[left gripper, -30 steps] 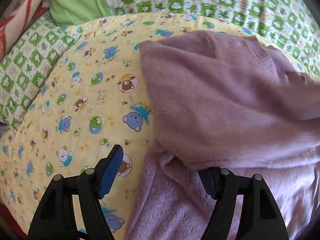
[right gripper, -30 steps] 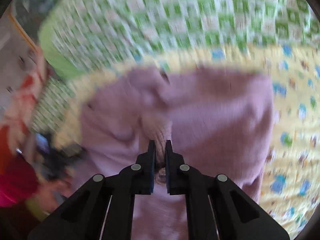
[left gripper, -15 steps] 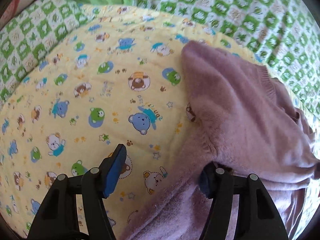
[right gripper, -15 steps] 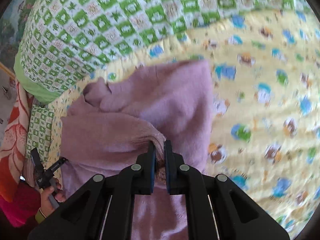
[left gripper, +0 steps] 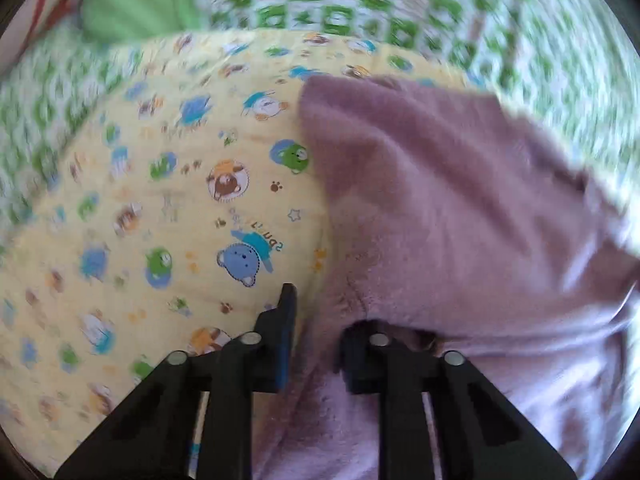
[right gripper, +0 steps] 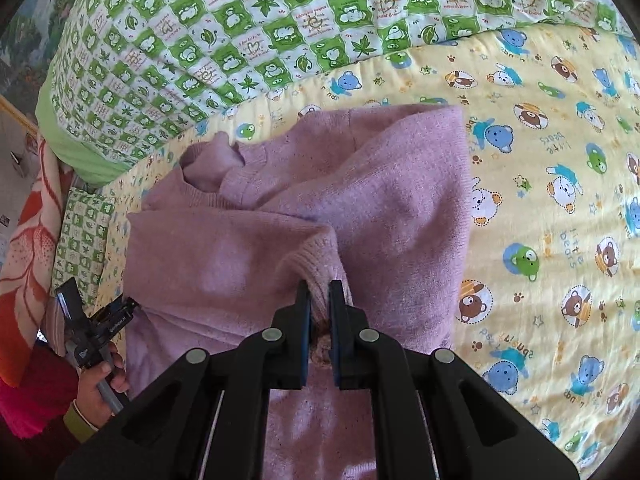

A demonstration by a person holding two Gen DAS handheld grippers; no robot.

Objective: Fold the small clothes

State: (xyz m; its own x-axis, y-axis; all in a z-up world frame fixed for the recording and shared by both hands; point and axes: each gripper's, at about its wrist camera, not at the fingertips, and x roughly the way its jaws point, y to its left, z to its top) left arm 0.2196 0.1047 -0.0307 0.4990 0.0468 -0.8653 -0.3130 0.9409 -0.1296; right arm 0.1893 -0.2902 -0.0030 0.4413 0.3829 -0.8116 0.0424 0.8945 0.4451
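A small lilac knit sweater (right gripper: 360, 208) lies partly folded on a yellow bear-print sheet (right gripper: 560, 200). My right gripper (right gripper: 319, 300) is shut on a ribbed sleeve cuff of the sweater and holds it over the garment's body. In the left wrist view the sweater (left gripper: 460, 220) fills the right half. My left gripper (left gripper: 320, 328) sits at its lower left edge with its jaws part closed and a fold of the fabric between them. Its right finger is half hidden under the fabric. The left gripper also shows in the right wrist view (right gripper: 92, 320), held in a hand.
A green and white checked quilt (right gripper: 280, 32) lies along the far side of the sheet (left gripper: 140, 220). An orange and cream blanket (right gripper: 28, 248) is at the left. The person's red sleeve (right gripper: 36, 400) is at the lower left.
The left jaws have narrowed from wide open around the sweater's edge. The right gripper has carried the cuff across the sweater and now holds almost still.
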